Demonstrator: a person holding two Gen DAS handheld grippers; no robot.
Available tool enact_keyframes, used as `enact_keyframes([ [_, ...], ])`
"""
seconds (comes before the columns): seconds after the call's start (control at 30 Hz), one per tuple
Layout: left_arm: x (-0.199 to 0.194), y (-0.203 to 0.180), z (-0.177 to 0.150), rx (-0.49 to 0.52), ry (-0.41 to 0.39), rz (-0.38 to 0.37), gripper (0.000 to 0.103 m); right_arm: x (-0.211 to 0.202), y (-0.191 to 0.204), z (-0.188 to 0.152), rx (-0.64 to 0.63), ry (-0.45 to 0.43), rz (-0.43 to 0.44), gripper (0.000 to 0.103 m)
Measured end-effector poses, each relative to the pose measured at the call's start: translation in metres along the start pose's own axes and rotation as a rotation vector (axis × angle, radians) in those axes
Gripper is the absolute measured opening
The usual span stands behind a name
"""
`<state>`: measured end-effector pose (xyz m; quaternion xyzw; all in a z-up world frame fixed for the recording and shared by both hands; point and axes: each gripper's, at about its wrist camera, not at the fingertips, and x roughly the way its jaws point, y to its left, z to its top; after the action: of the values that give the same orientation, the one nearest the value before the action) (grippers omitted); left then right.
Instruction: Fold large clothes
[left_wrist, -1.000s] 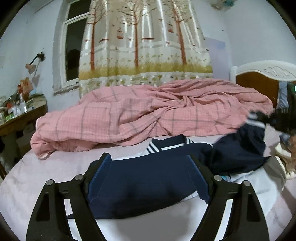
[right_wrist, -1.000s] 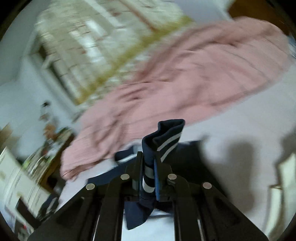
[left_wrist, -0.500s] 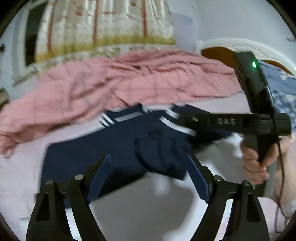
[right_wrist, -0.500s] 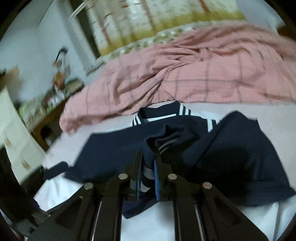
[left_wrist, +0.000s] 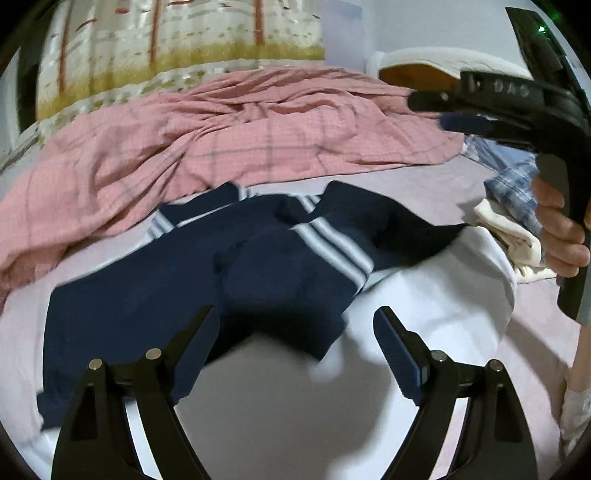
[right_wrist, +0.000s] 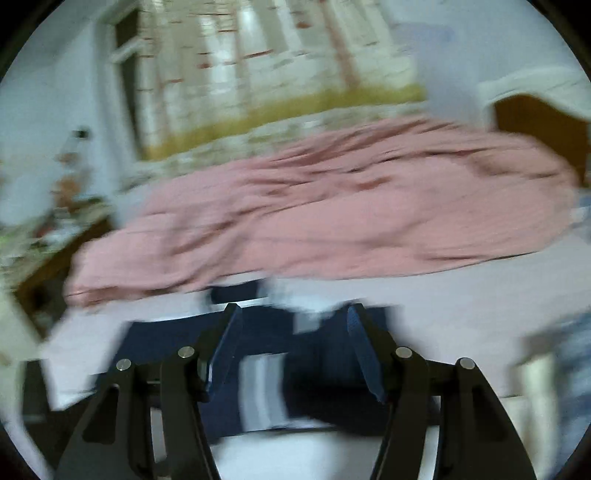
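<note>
Lying flat, navy garment (left_wrist: 155, 295) on bed (left_wrist: 277, 424)

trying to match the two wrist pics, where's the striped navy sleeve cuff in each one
Left wrist view: the striped cuff lies mid-frame on the navy garment, beyond the open left gripper.
Right wrist view: the cuff sits low in the frame, blurred, between the open fingers of the right gripper, pads not touching it.
Shared landmark: the pink checked quilt behind the garment.
</note>
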<state>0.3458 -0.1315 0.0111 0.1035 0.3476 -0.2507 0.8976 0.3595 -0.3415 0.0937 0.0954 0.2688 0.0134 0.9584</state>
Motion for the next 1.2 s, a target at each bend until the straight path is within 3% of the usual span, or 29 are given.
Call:
enact_keyframes([
  [0.1,0.029,-0.026,0.021,0.101,0.099,0.020,0.090,-0.008,-0.032,0.009,0.017,-0.013,-0.158,0.062],
  [0.2,0.068,-0.042,0.030,0.110,0.217,0.053,0.090,-0.015,-0.053,0.016,0.062,-0.017,-0.175,0.062],
  [0.27,0.089,-0.048,0.032,0.148,0.250,0.162,0.089,-0.017,-0.061,0.018,0.076,-0.009,-0.141,0.062],
  [0.33,0.103,-0.038,0.036,0.133,0.232,0.325,0.084,-0.017,-0.065,0.018,0.080,-0.004,-0.117,0.062],
  [0.4,0.099,-0.017,0.044,0.050,0.204,0.414,0.057,-0.015,-0.069,0.017,0.077,0.008,-0.108,0.062],
  [0.43,0.089,-0.006,0.049,-0.001,0.174,0.413,0.030,-0.012,-0.072,0.017,0.078,0.028,-0.094,0.062],
  [0.53,0.046,0.035,0.062,-0.171,0.051,0.399,0.021,-0.005,-0.078,0.015,0.104,0.066,-0.050,0.062],
  [0.63,0.000,0.071,0.078,-0.283,-0.043,0.409,0.021,0.008,-0.071,0.009,0.059,0.109,-0.083,0.062],
  [0.73,-0.040,0.108,0.085,-0.420,-0.080,0.393,0.021,0.021,-0.058,0.003,0.019,0.128,-0.129,0.062],
  [0.8,-0.059,0.125,0.083,-0.476,-0.093,0.392,0.021,0.025,-0.050,0.001,0.004,0.138,-0.115,0.062],
  [0.9,-0.074,0.132,0.079,-0.487,-0.077,0.426,0.025,0.029,-0.039,-0.002,-0.013,0.141,-0.103,0.063],
  [0.93,-0.077,0.129,0.075,-0.489,-0.067,0.429,0.029,0.032,-0.033,-0.005,-0.032,0.150,-0.100,0.063],
  [0.97,-0.076,0.128,0.073,-0.496,-0.057,0.436,0.043,0.036,-0.027,-0.008,-0.054,0.164,-0.092,0.062],
  [1.0,-0.075,0.129,0.070,-0.499,-0.061,0.459,0.049,0.043,-0.020,-0.012,-0.082,0.188,-0.076,0.062],
  [1.1,-0.062,0.125,0.071,-0.447,-0.069,0.641,0.051,0.073,0.003,-0.032,-0.163,0.313,0.032,0.062],
  [1.2,-0.036,0.129,0.069,-0.352,-0.067,0.715,0.055,0.108,0.020,-0.058,-0.226,0.447,0.089,0.062],
])
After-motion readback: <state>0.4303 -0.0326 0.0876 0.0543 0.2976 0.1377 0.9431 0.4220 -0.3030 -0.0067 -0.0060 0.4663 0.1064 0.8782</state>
